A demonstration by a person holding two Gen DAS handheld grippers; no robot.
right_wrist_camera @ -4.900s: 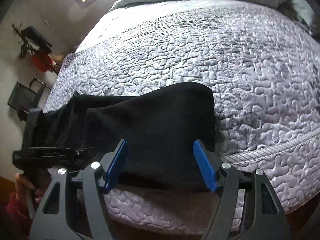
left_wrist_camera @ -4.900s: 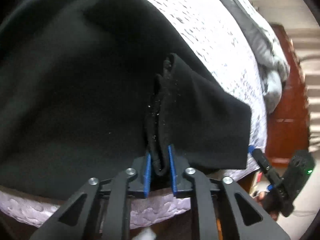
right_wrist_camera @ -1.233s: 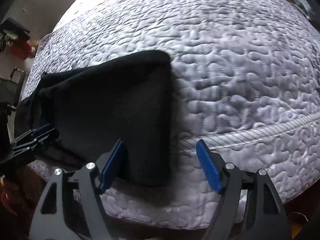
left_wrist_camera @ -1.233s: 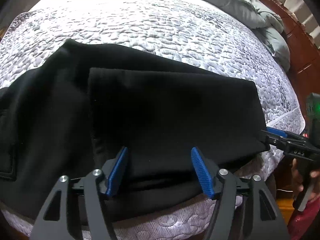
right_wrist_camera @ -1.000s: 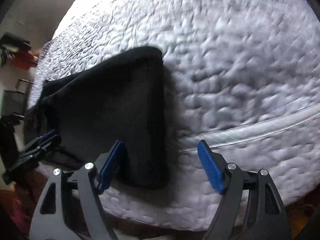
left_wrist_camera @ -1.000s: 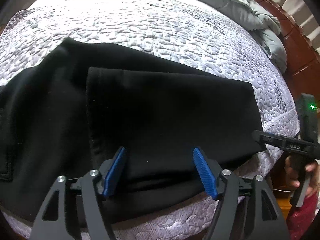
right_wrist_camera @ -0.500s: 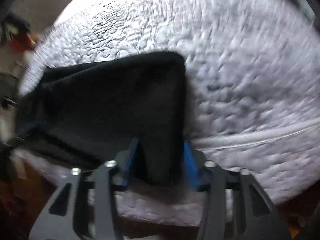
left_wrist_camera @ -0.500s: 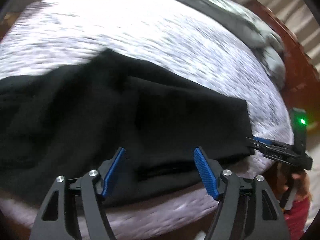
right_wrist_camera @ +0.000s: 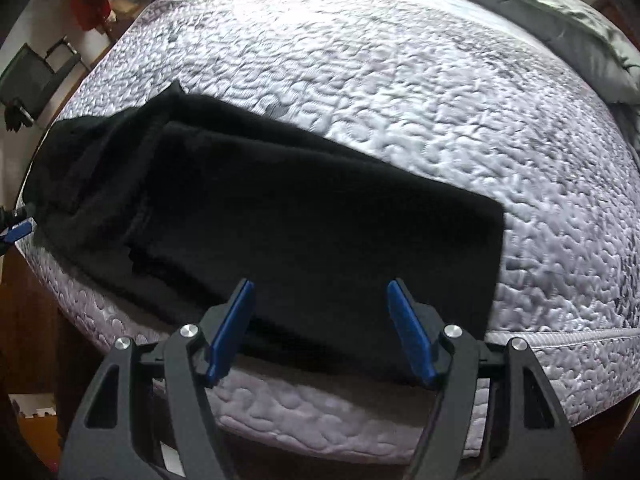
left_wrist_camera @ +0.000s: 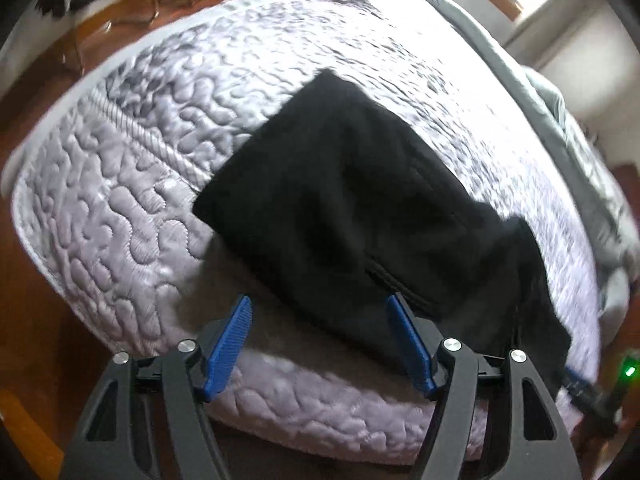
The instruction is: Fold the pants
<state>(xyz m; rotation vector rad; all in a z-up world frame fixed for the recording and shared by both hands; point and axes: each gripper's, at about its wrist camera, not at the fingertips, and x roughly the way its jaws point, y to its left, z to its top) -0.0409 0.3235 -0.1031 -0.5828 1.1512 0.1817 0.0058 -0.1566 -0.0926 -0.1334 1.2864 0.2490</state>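
Black pants point(right_wrist_camera: 300, 220) lie folded in layers on the quilted lilac bed cover point(right_wrist_camera: 440, 100), near its front edge. My right gripper point(right_wrist_camera: 320, 320) hovers over their near edge with its jaws opening. The cloth shows between the blue pads point(right_wrist_camera: 232, 328), and they do not press on it. My left gripper point(left_wrist_camera: 319, 320) is open at the pants' point(left_wrist_camera: 360, 208) left end, with only the cloth's near edge by its right pad point(left_wrist_camera: 408, 344). The right gripper point(left_wrist_camera: 592, 392) shows at the lower right of the left wrist view. The left gripper's tip point(right_wrist_camera: 16, 234) peeks in at the left edge of the right wrist view.
A grey duvet point(right_wrist_camera: 560, 8) is bunched along the far side of the bed. The wooden floor point(left_wrist_camera: 40, 320) lies beyond the mattress corner. A black chair point(right_wrist_camera: 32, 76) and red things point(right_wrist_camera: 92, 4) stand by the wall at the left.
The left gripper has swung left to the end of the pants and rolled. The right gripper narrowed over the pants' right edge, then widened and shifted left over the cloth.
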